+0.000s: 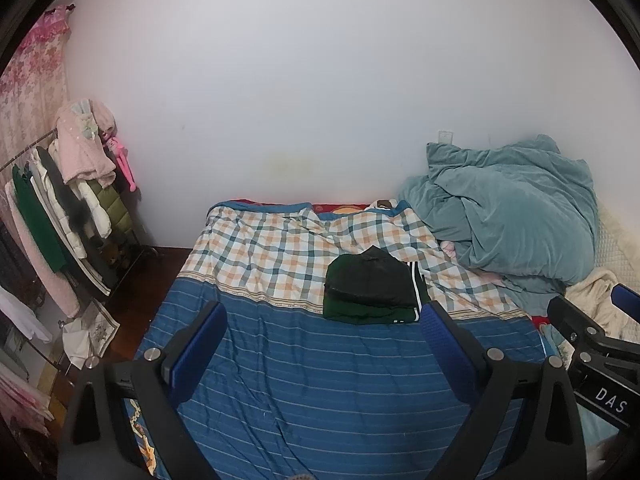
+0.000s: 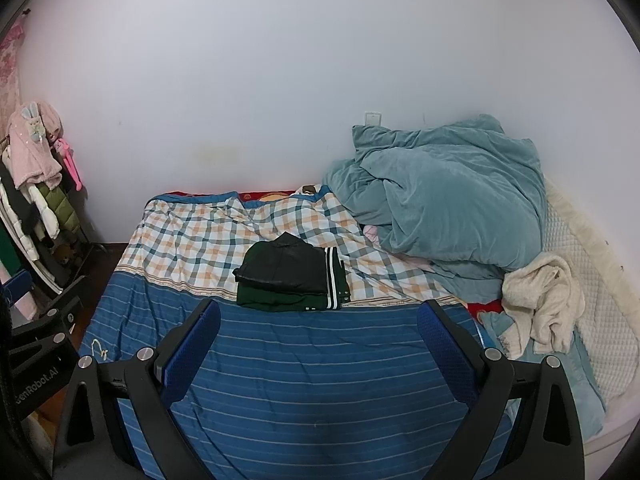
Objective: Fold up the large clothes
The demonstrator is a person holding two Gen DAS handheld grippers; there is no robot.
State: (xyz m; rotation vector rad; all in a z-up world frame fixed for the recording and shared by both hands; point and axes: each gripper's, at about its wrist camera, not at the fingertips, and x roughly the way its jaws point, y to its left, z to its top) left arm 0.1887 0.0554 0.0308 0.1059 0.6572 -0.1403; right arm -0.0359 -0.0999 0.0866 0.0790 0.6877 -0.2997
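Two folded clothes [image 1: 370, 288] are stacked on the bed [image 1: 320, 380]. Both tools, left [image 1: 324, 344] and right [image 2: 318, 342], are held wide, empty.

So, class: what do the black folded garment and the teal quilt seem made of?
Black folded garment: looks like leather or faux leather, with a slight dull sheen; hard to be sure. Teal quilt: probably plush velvet-like fabric, matte, with soft puffy folds.
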